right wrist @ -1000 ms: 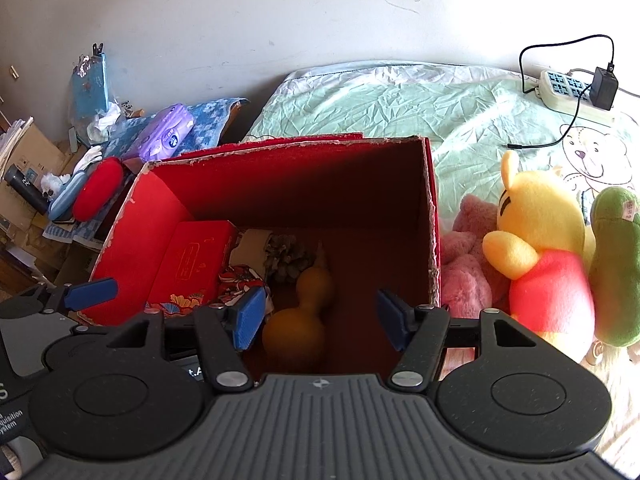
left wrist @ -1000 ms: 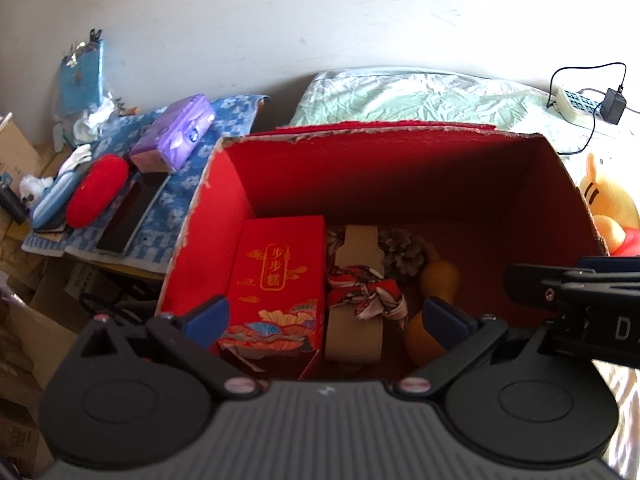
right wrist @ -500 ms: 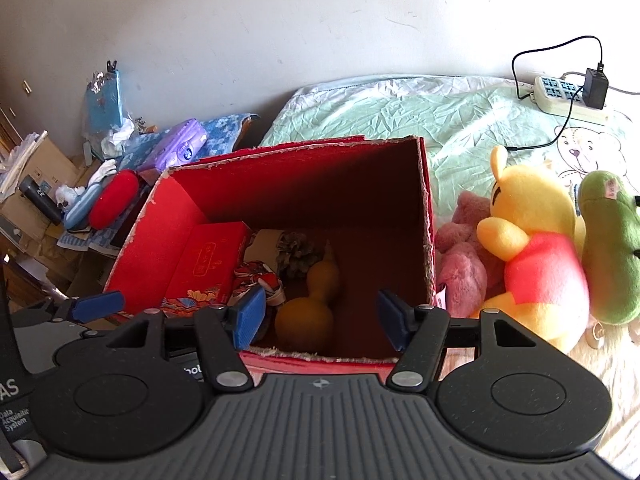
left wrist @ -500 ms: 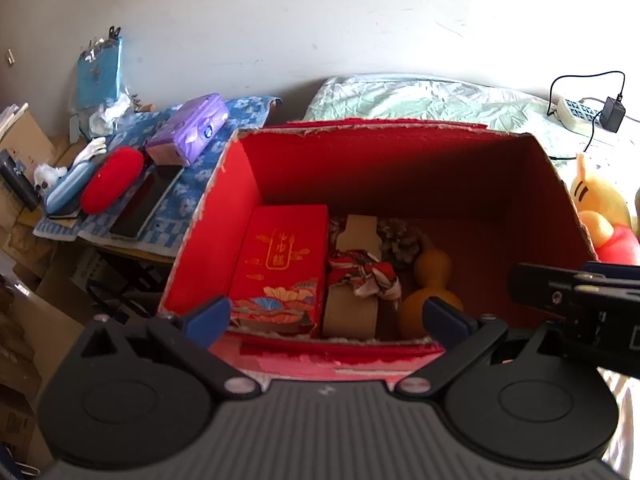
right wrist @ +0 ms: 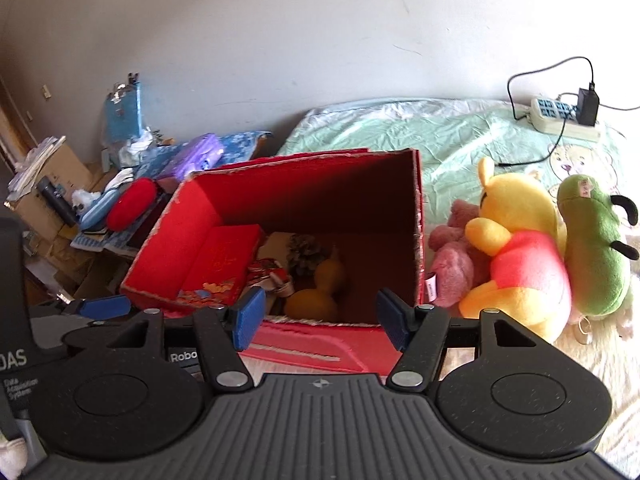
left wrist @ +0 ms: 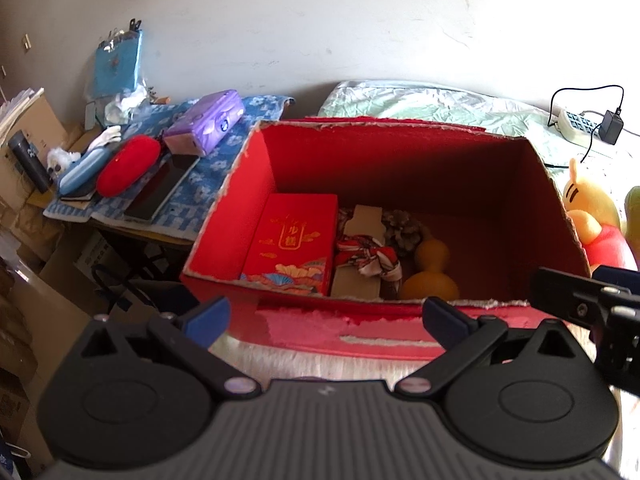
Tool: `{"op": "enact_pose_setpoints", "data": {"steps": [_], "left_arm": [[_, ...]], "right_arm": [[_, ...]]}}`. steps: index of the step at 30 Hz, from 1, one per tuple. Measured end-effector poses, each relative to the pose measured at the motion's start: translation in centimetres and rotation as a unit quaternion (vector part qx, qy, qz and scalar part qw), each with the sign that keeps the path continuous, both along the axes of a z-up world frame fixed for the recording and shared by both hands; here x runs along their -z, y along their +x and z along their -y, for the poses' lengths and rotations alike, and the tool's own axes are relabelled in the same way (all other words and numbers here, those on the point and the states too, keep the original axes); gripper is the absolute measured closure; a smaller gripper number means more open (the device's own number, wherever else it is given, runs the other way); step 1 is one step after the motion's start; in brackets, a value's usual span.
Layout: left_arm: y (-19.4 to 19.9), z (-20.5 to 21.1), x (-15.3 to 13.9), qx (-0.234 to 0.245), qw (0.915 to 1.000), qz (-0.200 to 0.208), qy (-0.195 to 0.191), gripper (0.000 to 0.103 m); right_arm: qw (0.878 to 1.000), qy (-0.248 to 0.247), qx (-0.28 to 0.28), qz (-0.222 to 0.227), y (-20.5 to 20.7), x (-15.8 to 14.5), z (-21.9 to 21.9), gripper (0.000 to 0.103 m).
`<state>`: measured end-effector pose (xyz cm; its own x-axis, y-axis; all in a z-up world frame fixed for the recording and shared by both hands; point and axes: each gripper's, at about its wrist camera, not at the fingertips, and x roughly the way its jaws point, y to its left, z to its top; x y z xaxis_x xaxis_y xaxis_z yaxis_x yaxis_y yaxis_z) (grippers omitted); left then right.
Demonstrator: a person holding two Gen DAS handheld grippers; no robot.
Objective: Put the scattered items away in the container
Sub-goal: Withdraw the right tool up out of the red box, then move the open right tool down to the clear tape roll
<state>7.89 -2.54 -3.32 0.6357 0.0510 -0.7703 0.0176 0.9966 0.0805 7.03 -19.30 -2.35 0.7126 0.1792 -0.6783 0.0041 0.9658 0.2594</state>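
- Cardboard box [left wrist: 400,168] with a red inside, open at the top, standing on a bed with a pale green sheet [right wrist: 440,140].
- Inside, on the floor of the box from left to right: a red gift box [left wrist: 294,244] with gold print lying against the left wall, a tan card [left wrist: 360,252] with a red and white patterned cloth [left wrist: 370,256] knotted around it, a pine cone [left wrist: 404,230], and a yellow-orange gourd [left wrist: 430,274].
- The right half of the box floor is bare.
- Outside the box, just beside its right wall: a pink plush [right wrist: 454,268], a yellow bear plush in a red shirt [right wrist: 516,248] and a green plush [right wrist: 596,244].
- Left gripper [left wrist: 326,314] hangs before the near wall, blue pads spread wide, holding nothing.
- Right gripper [right wrist: 322,314] sits at the near rim, jaws apart, also empty.
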Motion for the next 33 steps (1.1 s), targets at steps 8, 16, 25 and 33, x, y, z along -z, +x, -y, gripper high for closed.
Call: {"op": "enact_pose_setpoints", "data": {"steps": [8,16,25,33], "left_arm": [[-1.1,-1.2,-0.2,0.011,0.9999,-0.002,-0.010,0.001],[-2.0,-3.2,0.5,0.020,0.9996,-0.018,-0.012,0.001],[-2.9,-5.5,2.3,0.038,0.9983,-0.042,-0.012,0.001],[-3.3,-7.1,4.7,0.054,0.9961,-0.065,-0.025,0.004]], "right_arm": [[1.000,0.002,-0.004,0.002,-1.0,0.0,-0.9,0.038],[1.000,0.004,0.015,-0.010,-2.1,1.0,-2.6,0.038],[0.999,0.004,0.009,-0.039,-2.7,2.4,-4.9,0.039],[0.997,0.003,0.023,-0.069,-2.8,4.0,-6.4,0.039]]}}
